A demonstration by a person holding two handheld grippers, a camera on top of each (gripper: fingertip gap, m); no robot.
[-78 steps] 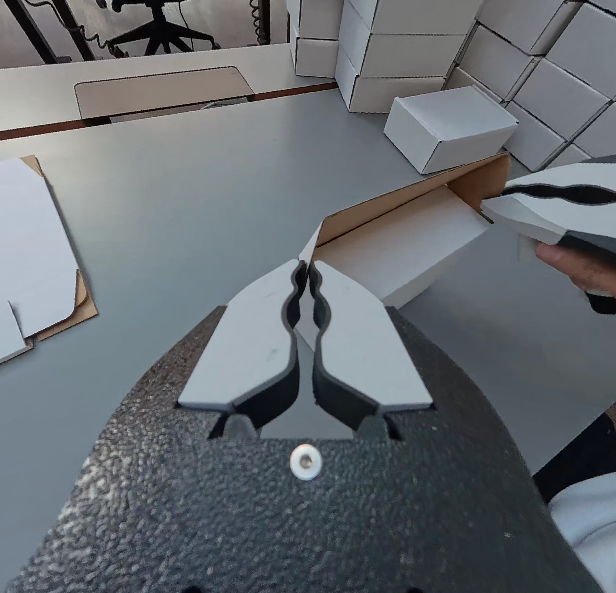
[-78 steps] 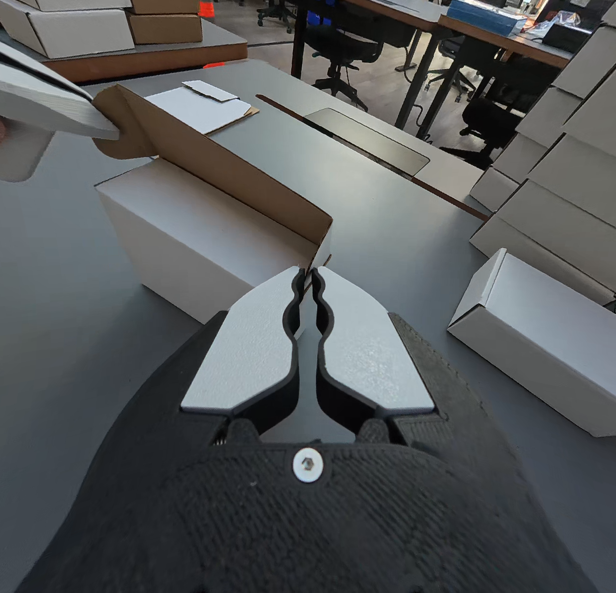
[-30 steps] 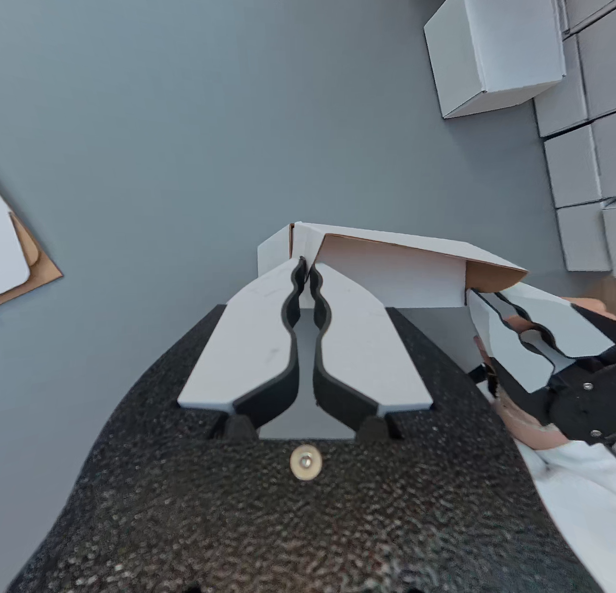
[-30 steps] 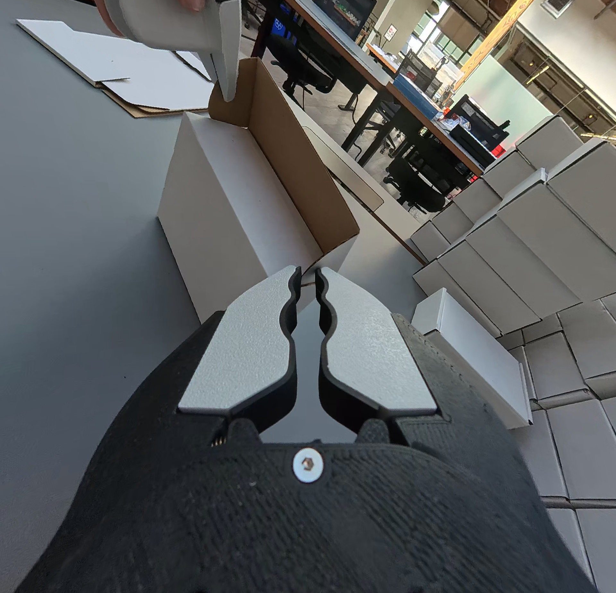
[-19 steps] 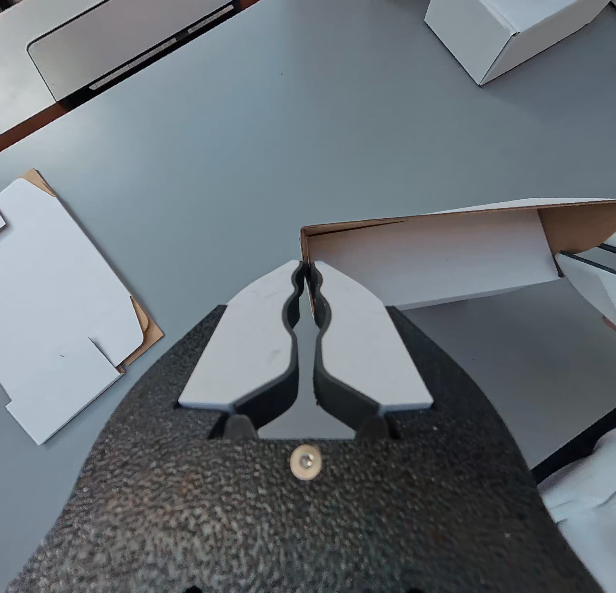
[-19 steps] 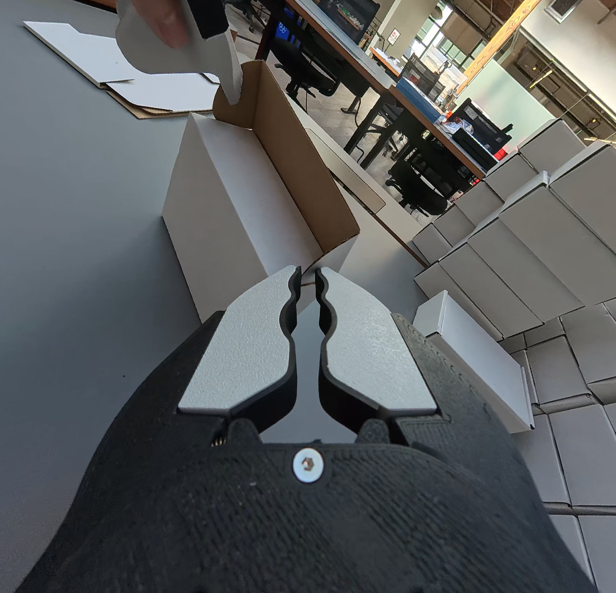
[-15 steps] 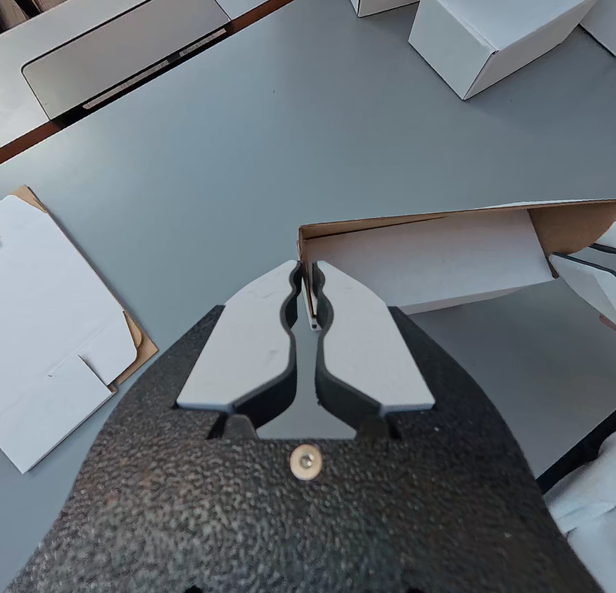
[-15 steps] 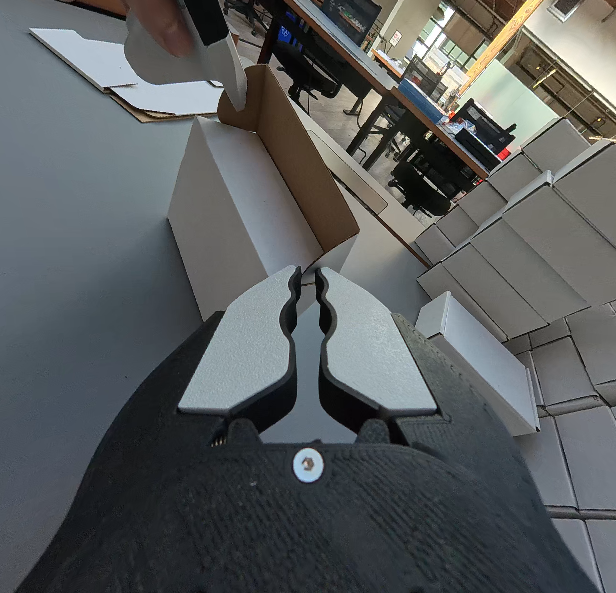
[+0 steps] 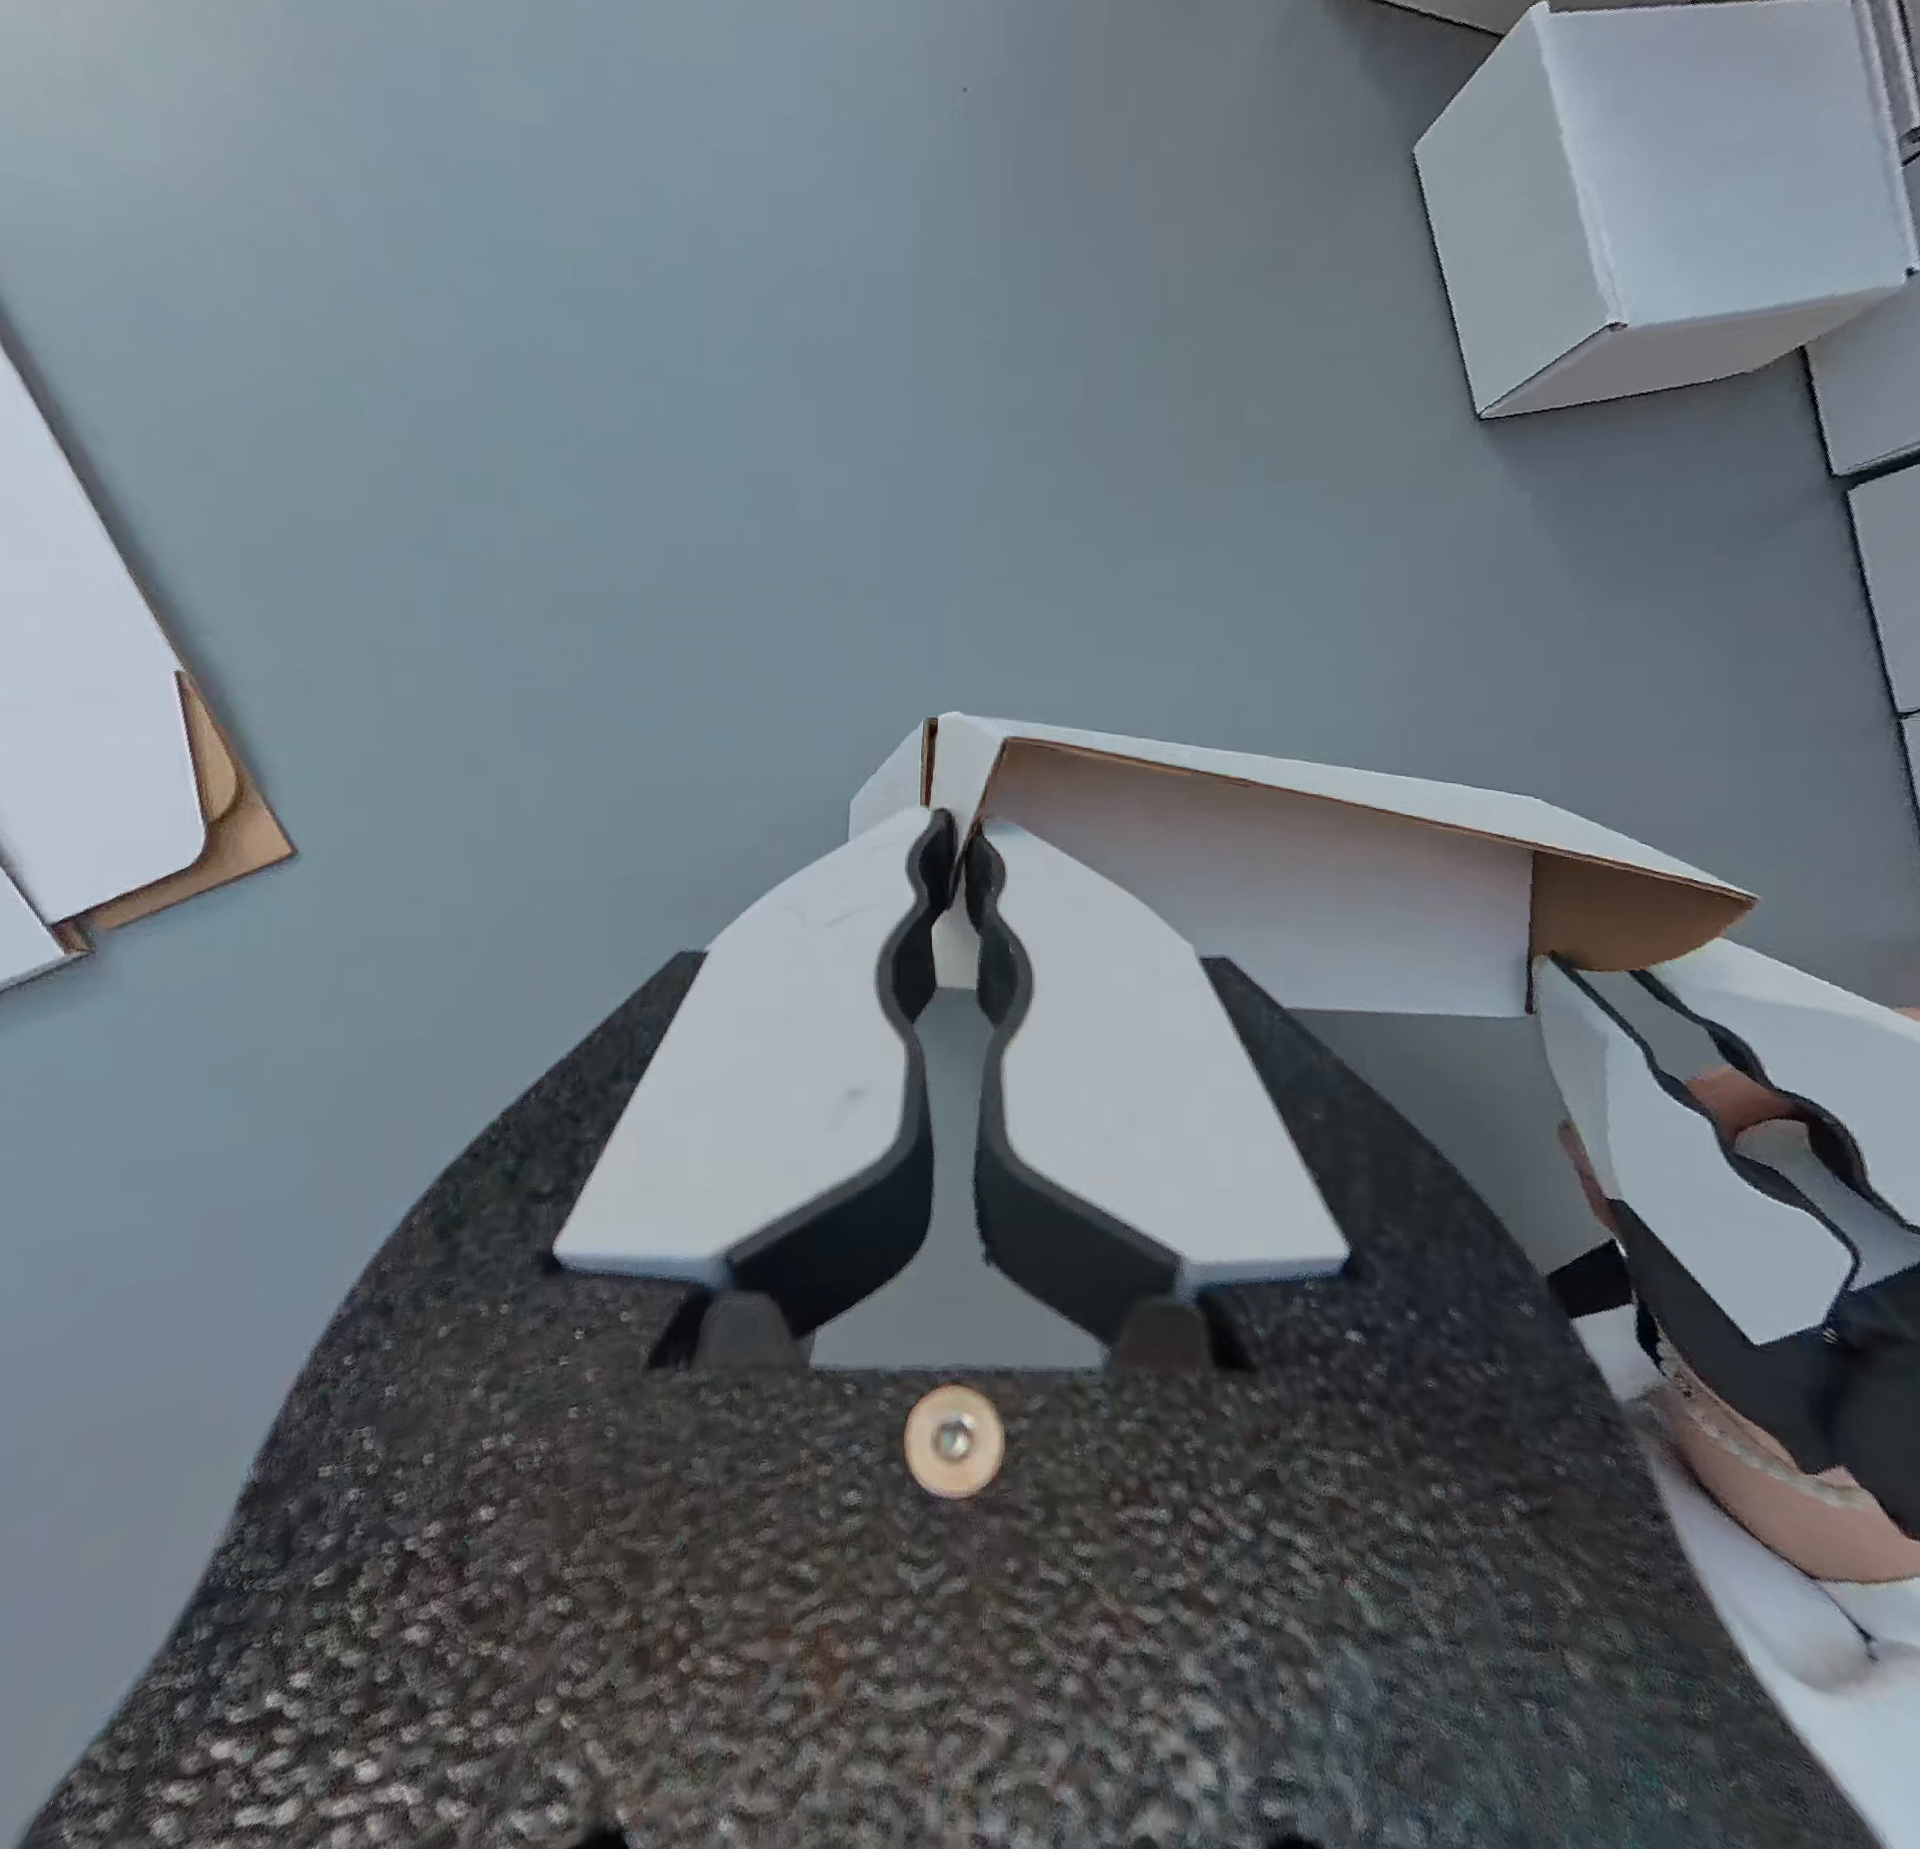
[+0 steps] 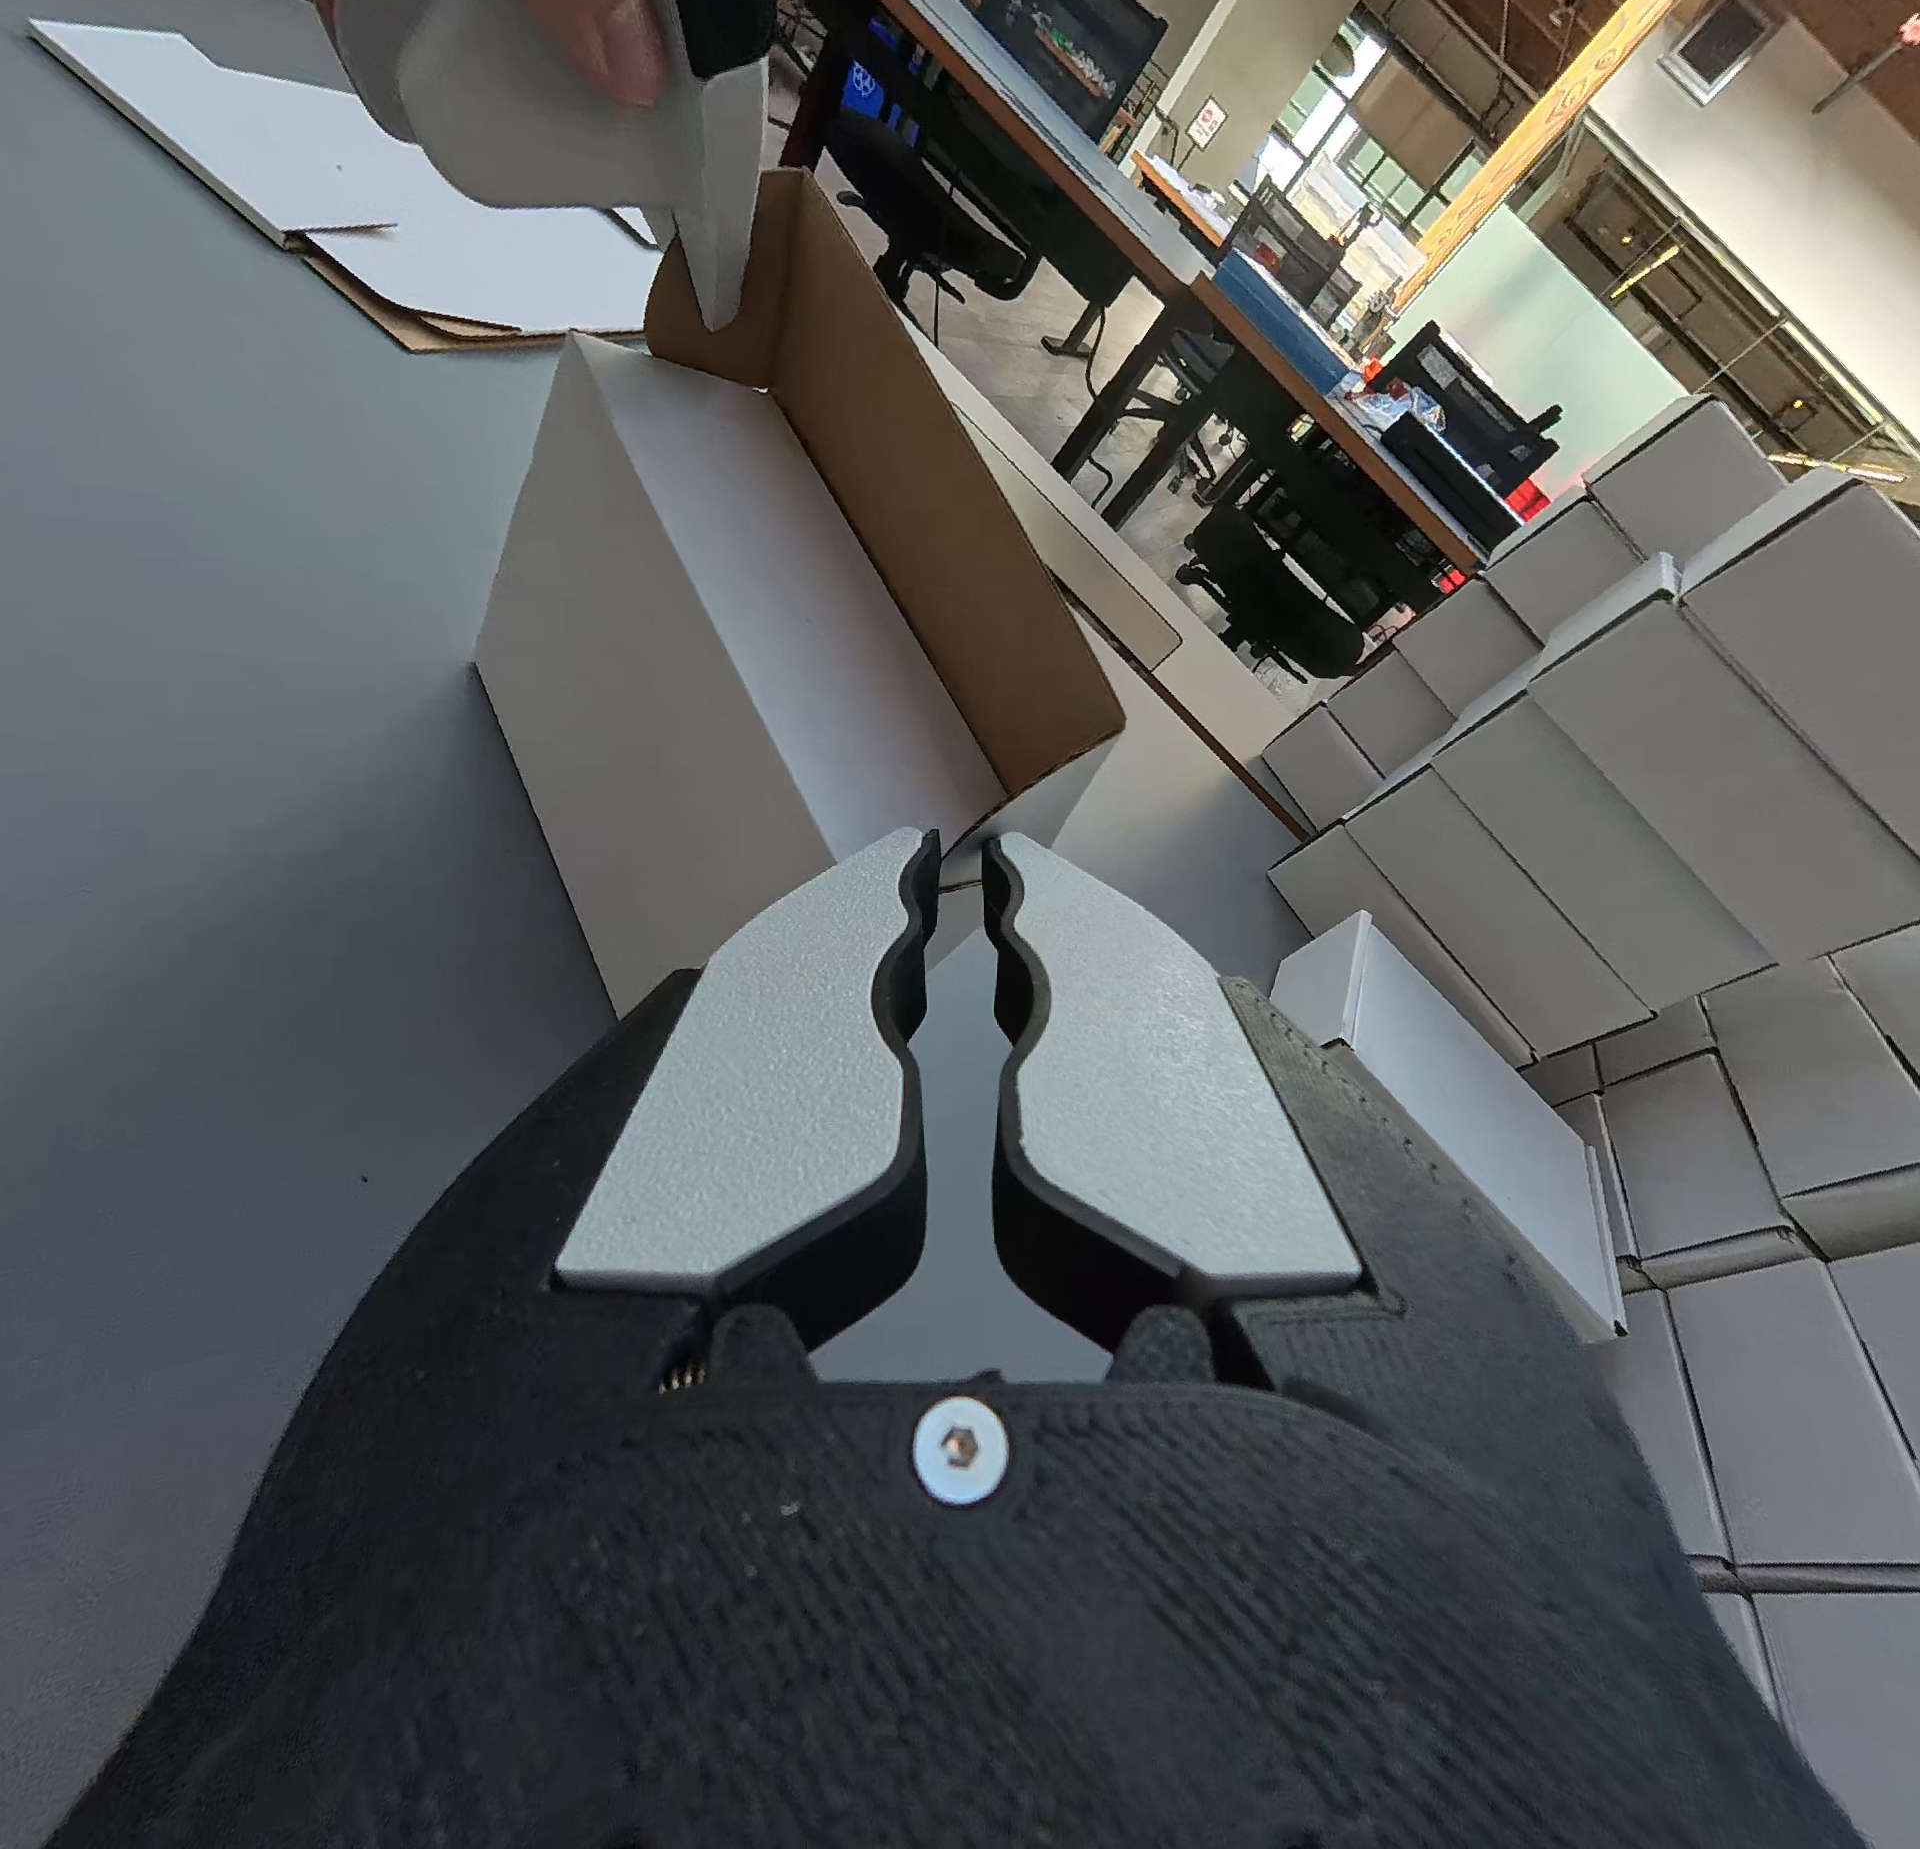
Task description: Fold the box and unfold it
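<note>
The box (image 9: 1257, 895), white outside and brown inside, lies on the grey table (image 9: 623, 345) with its long lid flap raised. My left gripper (image 9: 954, 849) is shut on the flap at the box's left end corner. My right gripper (image 10: 961, 857) is nearly closed, pinching the thin wall at the near end of the box (image 10: 675, 604). The right gripper also shows in the left wrist view (image 9: 1558, 973) at the box's right end. The left gripper shows in the right wrist view (image 10: 717, 282), its tip on the far brown flap.
Flat cardboard blanks lie on the table at the left (image 9: 83, 708) and beyond the box (image 10: 312, 178). Folded white boxes stand at the back right (image 9: 1662, 210), with several more stacked to the right (image 10: 1662, 760). Desks and chairs (image 10: 1195, 365) stand past the table edge.
The left gripper tipped up half a second ago and has swung back to looking down over the box's end, still holding the flap. The right gripper kept its hold.
</note>
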